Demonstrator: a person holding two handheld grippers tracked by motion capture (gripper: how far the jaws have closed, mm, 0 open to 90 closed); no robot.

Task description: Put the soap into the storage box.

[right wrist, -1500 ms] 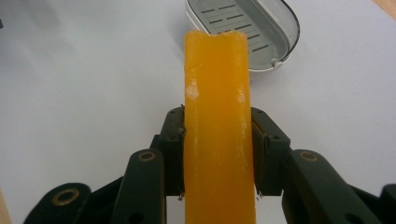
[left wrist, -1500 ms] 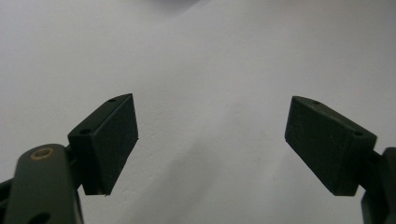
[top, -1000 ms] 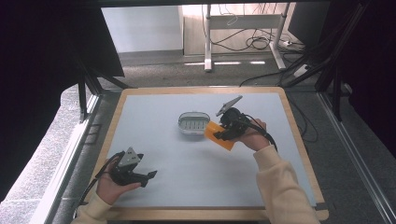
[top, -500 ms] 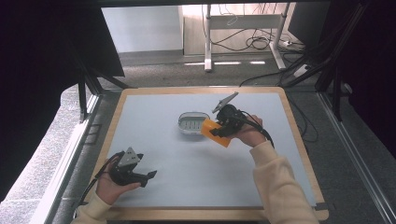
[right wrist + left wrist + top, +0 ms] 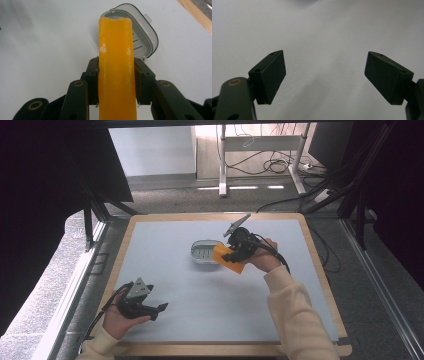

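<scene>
An orange sponge (image 5: 117, 72), a long flat slab, is pinched edge-on between the jaws of the right gripper (image 5: 235, 254), and its far end hangs over the near rim of a small grey rectangular dish (image 5: 204, 252) with a ribbed floor that sits near the middle of the pale table (image 5: 210, 305). The left gripper (image 5: 159, 309) rests low at the table's near left, well apart from the dish, its jaws spread wide over bare table with nothing between them.
</scene>
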